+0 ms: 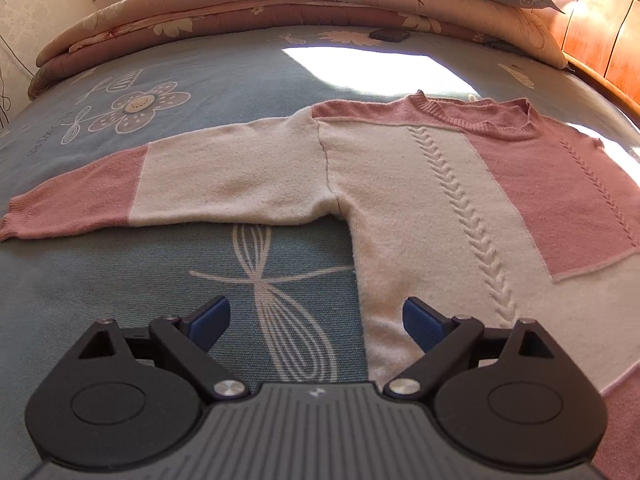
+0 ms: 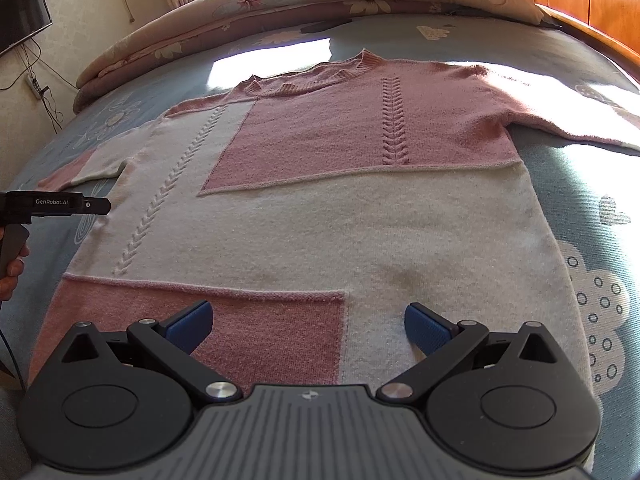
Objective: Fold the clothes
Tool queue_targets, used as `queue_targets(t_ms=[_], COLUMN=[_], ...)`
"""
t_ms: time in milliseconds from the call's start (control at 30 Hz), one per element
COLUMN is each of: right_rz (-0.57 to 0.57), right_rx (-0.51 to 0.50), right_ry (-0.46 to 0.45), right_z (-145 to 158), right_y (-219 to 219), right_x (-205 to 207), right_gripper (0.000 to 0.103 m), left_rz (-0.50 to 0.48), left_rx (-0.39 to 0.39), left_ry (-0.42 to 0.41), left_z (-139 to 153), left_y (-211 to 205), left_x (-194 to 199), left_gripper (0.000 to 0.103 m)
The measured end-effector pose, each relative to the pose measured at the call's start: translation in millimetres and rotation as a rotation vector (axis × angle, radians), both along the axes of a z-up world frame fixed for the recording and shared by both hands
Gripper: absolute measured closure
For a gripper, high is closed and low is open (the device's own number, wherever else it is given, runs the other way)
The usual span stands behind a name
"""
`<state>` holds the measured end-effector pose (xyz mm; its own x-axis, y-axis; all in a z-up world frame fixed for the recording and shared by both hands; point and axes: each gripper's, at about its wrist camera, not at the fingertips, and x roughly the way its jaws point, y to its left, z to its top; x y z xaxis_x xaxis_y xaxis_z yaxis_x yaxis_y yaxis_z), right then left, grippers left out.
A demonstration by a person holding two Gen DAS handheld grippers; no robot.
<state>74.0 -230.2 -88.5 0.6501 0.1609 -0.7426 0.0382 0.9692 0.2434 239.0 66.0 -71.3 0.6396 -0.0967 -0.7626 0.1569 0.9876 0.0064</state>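
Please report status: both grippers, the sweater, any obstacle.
Left gripper open, empty, at the sweater's side edge. Right gripper open, empty, over its hem. Sweater flat on the bed, sleeves out, unfolded. Nothing on it.

Sweater (image 2: 320,216): soft fuzzy knit, matt, pink and cream, raised cable ribs. Bed sheet (image 1: 120,292): smooth matt printed cloth. Quilt (image 1: 224,12): padded floral cloth. Headboard (image 1: 608,28): glossy varnished wood. Fingers (image 2: 428,330): textured blue rubbery pads, matt black plastic arms, shiny metal pins.
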Motion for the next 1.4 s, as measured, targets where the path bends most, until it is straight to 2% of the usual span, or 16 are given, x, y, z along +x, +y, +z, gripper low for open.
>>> queue_targets(t_ms=[100, 233, 567, 633, 700, 800, 933, 1033, 1167, 1267, 1400], right_rz=[0.004, 0.000, 0.007, 0.006, 0.003, 0.000, 0.008, 0.011, 0.010, 0.008, 0.011], right_rx=[0.001, -0.014, -0.057, -0.062, -0.064, -0.078, -0.116, -0.128, -0.132, -0.137, -0.151], right_ry=[0.002, 0.000, -0.010, -0.012, -0.013, -0.021, -0.029, -0.028, -0.026, -0.026, -0.028], right_z=[-0.7, -1.7, -3.8, -4.2, -4.6, -6.2, -8.3, -8.7, -8.7, -8.8, -9.9], right_y=[-0.6, 0.7, 5.8, 6.4, 6.9, 8.5, 11.8, 12.8, 13.0, 14.7, 16.6], right_x=[1.0, 2.8, 2.4, 2.7, 3.8, 5.5, 7.1, 8.3, 9.1, 8.9, 8.9], right_gripper=[0.000, 0.000, 0.000, 0.000, 0.000, 0.000, 0.000, 0.000, 0.000, 0.000, 0.000], left_rz=[0.021, 0.049, 0.086, 0.082, 0.087, 0.106, 0.139, 0.165, 0.150, 0.110, 0.110], left_rx=[-0.011, 0.013, 0.012, 0.024, 0.011, -0.011, 0.053, -0.002, -0.022, -0.067, 0.019], left_ry=[0.005, 0.031, 0.083, 0.060, 0.019, 0.023, 0.055, 0.061, 0.090, 0.078, 0.106], left_z=[-0.8, -13.1, -8.8, -2.7, 6.0, 6.2, -10.6, -13.7, -6.3, 1.7, -7.1], left_y=[-4.2, -7.5, 15.0, 12.0, 7.4, 0.3, -5.2, 5.1, 8.9, 7.4, 0.2], left_x=[-0.7, -9.2, -44.7, -45.3, -38.2, -17.8, -4.6, -13.7, -33.3, -46.1, -52.7], left_gripper=[0.010, 0.010, 0.010, 0.010, 0.010, 0.010, 0.009, 0.009, 0.009, 0.009, 0.009])
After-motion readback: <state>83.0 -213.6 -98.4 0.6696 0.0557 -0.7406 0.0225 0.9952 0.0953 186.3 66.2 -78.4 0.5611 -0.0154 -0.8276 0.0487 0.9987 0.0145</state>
